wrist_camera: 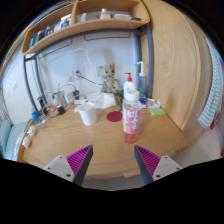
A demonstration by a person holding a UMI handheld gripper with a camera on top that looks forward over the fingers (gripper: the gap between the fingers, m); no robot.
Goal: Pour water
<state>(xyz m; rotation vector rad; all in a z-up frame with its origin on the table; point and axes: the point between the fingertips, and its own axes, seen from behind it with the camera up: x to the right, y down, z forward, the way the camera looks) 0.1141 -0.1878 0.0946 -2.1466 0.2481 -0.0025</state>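
We see the task as not started. The claw (113, 163) is open, empty, pink pads (78, 158) spread wide, nothing between them. It hovers over the bare near part of the wooden surface (105, 140), well short of everything.

Things lie ahead at about 12 o'clock from the claw:
- a bottle (130, 106) with white top and red lower part, at 12 to 1 o'clock, standing upright, long axis vertical, mouth or cap pointing up. We judge this the likely pouring vessel, but we cannot tell if it holds water or if it is capped.
- a white cup (88, 114) at about 11 o'clock, upright, opening up, apart from the bottle. Likely the receiver.
- a red coaster-like disc (114, 117) between cup and bottle, flat on the surface.
- a small green thing (157, 111) just at 3 o'clock of the bottle, too small to name.

Behind them: white clutter against the wall, a shelf (95, 25) above.

Done: nothing we can see, no grasp, no tilt. Left, by our judgement: reach to the bottle, close on it, lift, carry over the cup, tip its axis toward the cup, pour, set back.
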